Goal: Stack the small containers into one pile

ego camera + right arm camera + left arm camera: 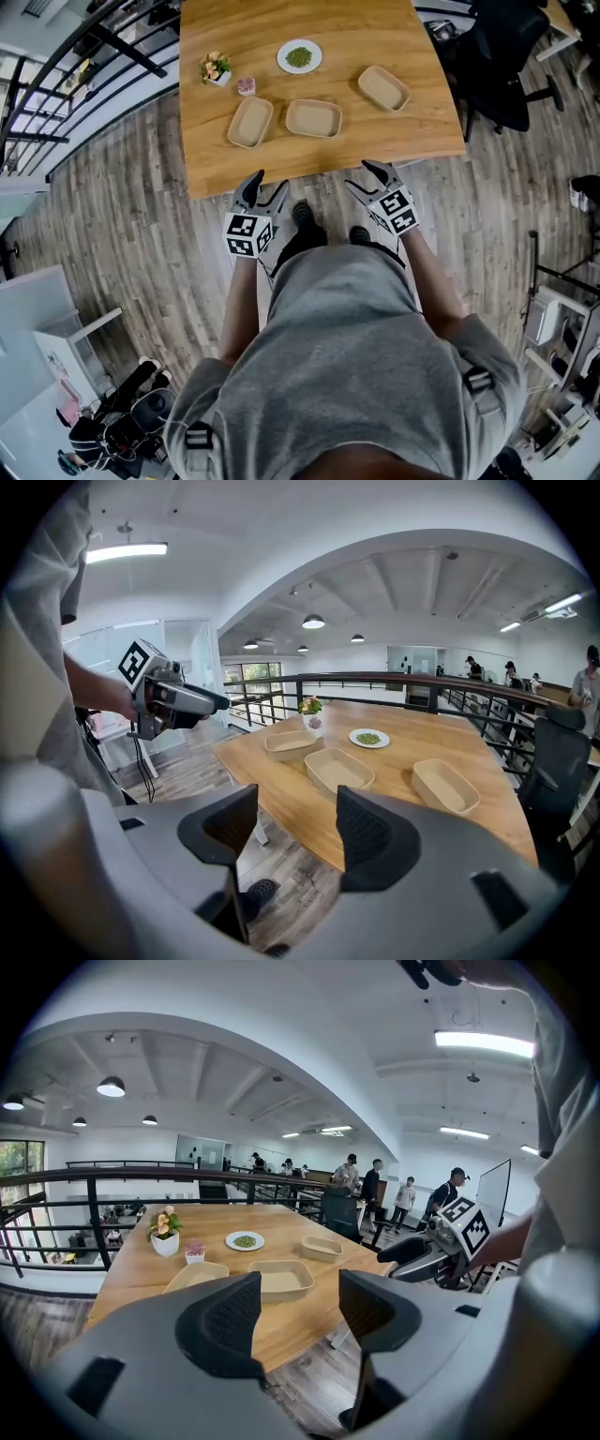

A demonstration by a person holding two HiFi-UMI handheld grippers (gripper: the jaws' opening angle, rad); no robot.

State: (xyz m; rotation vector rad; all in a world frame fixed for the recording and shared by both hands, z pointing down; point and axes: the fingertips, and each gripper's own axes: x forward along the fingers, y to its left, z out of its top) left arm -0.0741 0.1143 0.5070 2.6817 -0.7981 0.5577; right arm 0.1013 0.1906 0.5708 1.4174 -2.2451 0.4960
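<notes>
- Grippers come nearest, both held low over the floor just short of the worktop's [412, 131] near edge. This looks like a ready stance before any reach.
- The left gripper [269, 183] has its fingers [225, 1321] moderately apart with nothing between them.
- The right gripper [359, 175] matches it, with its fingers [370, 841] parted and empty.
- Three containers lie singly on the worktop, all ahead of the fingers and touched by neither gripper. Nothing is stacked yet.
- The left container [250, 122] and the middle container [313, 118] sit close side by side near the edge. The first is ahead of the left gripper and the second lies between the two grippers' lines.
- The right container [383, 88] lies further in, apart from the pair and turned at an angle, ahead of the right gripper.
- All three sit open side up, which I judge suits nesting one inside another.
- Farther back stand a pink pot [247, 85], a flowerpot [216, 68] and a plate [299, 56] of something green. These are likely no part of the pile.
</notes>
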